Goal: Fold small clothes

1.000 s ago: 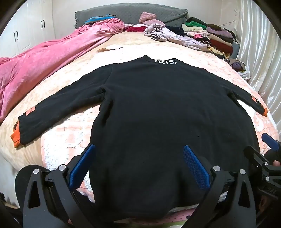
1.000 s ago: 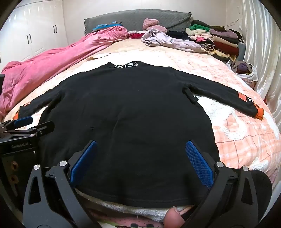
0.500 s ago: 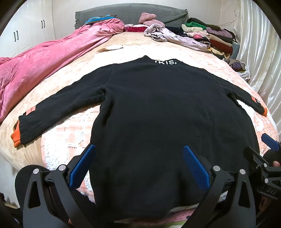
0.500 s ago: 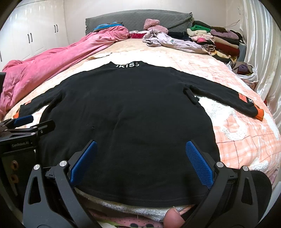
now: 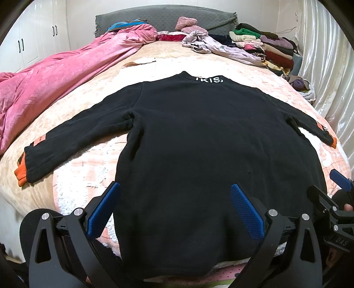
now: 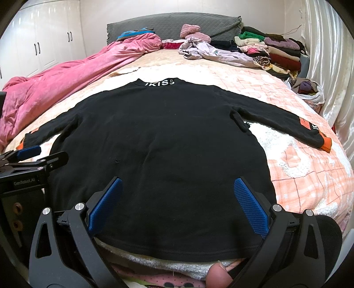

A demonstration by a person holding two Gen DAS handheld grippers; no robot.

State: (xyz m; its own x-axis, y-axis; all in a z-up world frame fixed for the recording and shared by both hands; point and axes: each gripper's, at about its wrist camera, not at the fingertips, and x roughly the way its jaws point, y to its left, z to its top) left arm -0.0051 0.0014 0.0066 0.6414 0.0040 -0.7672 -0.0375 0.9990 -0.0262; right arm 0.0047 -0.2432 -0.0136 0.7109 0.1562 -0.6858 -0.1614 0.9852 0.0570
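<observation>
A black long-sleeved sweater (image 5: 199, 137) lies spread flat on the bed, back up, collar with white letters at the far end, both sleeves stretched out with orange cuffs. It also shows in the right wrist view (image 6: 159, 141). My left gripper (image 5: 174, 208) is open and empty, hovering over the hem at its left part. My right gripper (image 6: 177, 203) is open and empty over the hem's right part. The right gripper shows at the right edge of the left wrist view (image 5: 331, 199); the left gripper shows at the left edge of the right wrist view (image 6: 33, 159).
A pink quilt (image 5: 55, 75) is bunched along the bed's left side. A pile of loose and folded clothes (image 5: 261, 46) sits at the far right by the grey headboard (image 5: 163, 17). A curtain (image 5: 327, 66) hangs to the right. White wardrobes (image 6: 44, 44) stand at left.
</observation>
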